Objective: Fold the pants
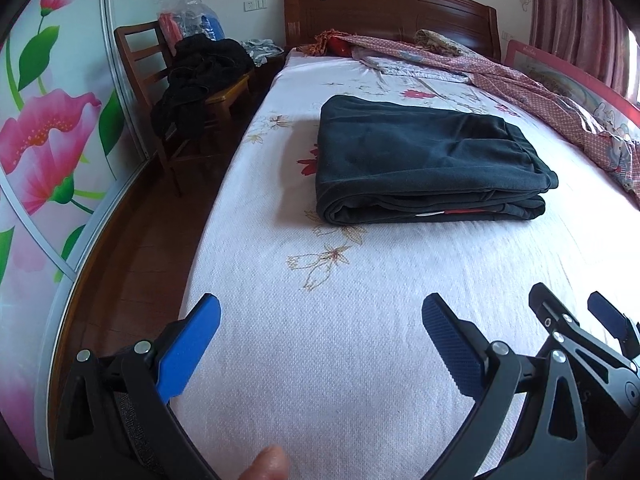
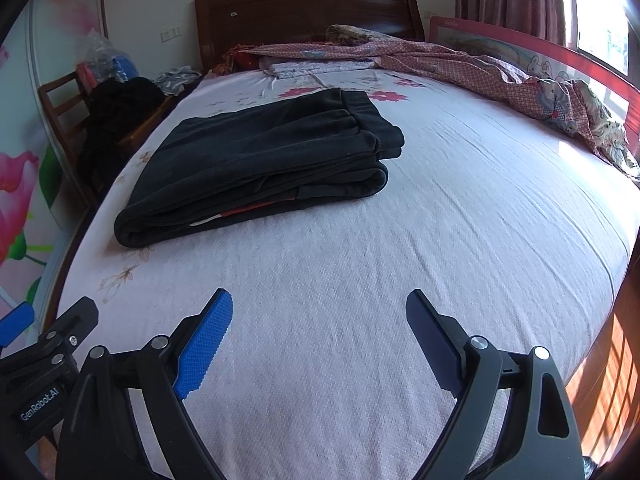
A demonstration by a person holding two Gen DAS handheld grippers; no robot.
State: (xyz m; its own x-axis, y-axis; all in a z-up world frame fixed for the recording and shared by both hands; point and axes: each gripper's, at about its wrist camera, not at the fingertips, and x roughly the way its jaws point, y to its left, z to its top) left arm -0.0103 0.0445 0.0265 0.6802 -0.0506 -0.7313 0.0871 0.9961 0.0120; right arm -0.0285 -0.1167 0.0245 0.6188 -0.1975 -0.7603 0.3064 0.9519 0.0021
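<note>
Pants (image 1: 424,160) are the landmark for everything that follows, though the order runs from the cameras outward. Nearest, well short of them, the left gripper (image 1: 320,332) hangs over bare sheet with its blue fingers spread wide and nothing between them. Just beside it, the right gripper (image 2: 320,328) is likewise splayed and empty, also on the near side of the garment. A fingertip of the person (image 1: 272,464) shows at the bottom edge of the left view.

Between the grippers and the dark bundle lies only the pale flowered bed sheet (image 2: 440,240). The pants themselves rest on it as a compact, stacked rectangle, several layers deep, with rounded fold edges facing the cameras and a sliver of red and white showing between layers. By my reading the folding is essentially finished, so the step in hand is a clean retreat or a last tidy.

To do that well, I would keep both tools high and apart from the cloth, since a dragging finger could peel the top layer back. If the right-hand corners, which look slightly staggered, need squaring, press down flat on top instead of pinching.

Beyond the pants a patterned quilt (image 2: 460,64) is bunched against the wooden headboard (image 1: 384,12); left of them stands a chair (image 1: 152,80) heaped with dark clothes.
</note>
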